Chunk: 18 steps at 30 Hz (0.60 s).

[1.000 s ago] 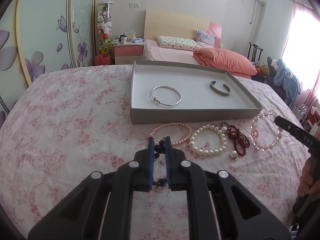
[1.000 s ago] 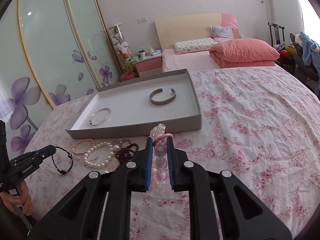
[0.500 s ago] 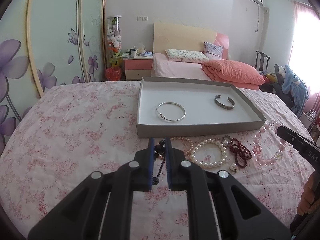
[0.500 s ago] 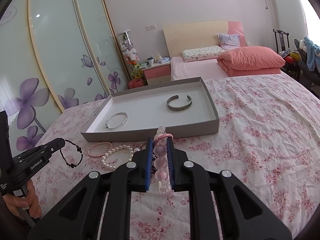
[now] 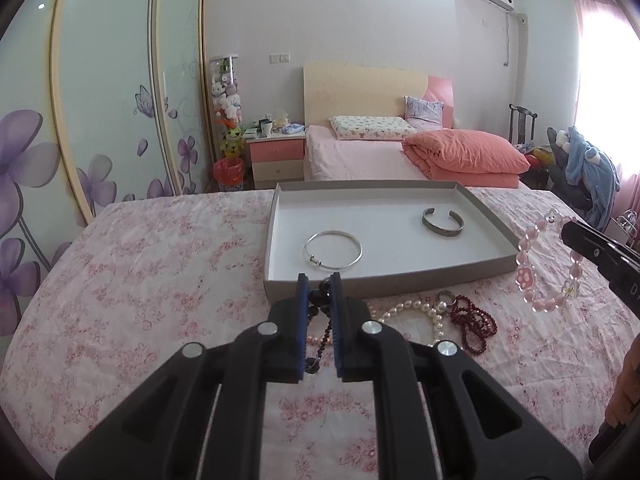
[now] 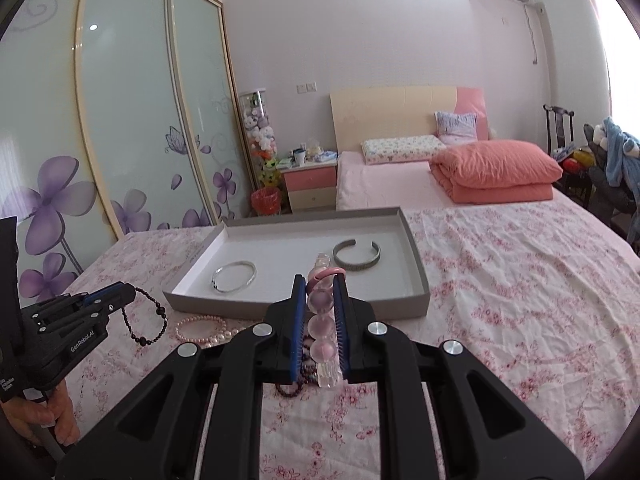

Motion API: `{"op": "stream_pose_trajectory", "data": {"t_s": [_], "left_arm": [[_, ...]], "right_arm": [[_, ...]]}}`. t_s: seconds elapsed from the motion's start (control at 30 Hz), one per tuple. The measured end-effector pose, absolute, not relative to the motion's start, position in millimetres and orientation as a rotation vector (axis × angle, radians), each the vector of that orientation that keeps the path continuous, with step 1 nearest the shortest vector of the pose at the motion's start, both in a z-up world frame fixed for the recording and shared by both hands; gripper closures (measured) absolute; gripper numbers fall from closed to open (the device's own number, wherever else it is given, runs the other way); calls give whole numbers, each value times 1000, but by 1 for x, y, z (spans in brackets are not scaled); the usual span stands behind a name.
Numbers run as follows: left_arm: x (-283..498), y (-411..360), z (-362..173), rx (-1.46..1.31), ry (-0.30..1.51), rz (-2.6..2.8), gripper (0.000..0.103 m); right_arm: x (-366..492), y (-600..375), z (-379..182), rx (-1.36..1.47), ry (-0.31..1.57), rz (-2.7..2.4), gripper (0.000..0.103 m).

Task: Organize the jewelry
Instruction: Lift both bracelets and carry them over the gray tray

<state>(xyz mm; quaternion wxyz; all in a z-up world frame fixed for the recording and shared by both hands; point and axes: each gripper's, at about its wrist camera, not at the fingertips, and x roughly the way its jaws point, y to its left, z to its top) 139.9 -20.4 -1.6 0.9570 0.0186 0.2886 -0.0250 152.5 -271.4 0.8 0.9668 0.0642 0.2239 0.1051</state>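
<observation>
My left gripper (image 5: 319, 280) is shut on a black bead bracelet (image 5: 320, 300) and holds it above the bed; the bracelet hangs from it in the right wrist view (image 6: 145, 316). My right gripper (image 6: 320, 280) is shut on a pink bead bracelet (image 6: 320, 328), which dangles in the left wrist view (image 5: 548, 260). A grey tray (image 5: 384, 280) holds a silver bangle (image 5: 333, 249) and a silver cuff (image 5: 442, 222). A white pearl bracelet (image 5: 420, 312), a pink pearl bracelet (image 6: 200, 326) and a dark red bead bracelet (image 5: 472, 326) lie in front of the tray.
Everything rests on a pink floral bedspread (image 5: 160, 280). Another bed with an orange duvet (image 5: 464, 156) stands behind the tray. A nightstand (image 5: 274, 156) and sliding wardrobe doors (image 5: 100, 100) are at the left. A chair with clothes (image 5: 580, 176) stands at the right.
Both grippers have risen from the bedspread with their bracelets and moved toward the tray. The black bracelet now hangs free of the bed.
</observation>
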Motion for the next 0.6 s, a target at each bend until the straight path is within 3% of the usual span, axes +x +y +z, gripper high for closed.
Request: {"op": "stream_pose_trajectory", "data": {"t_s": [0.6], "left_arm": [[176,-40,14,56,544,-71,92]], "right_arm": [[181,-265,24,113,382,204,88]]}}
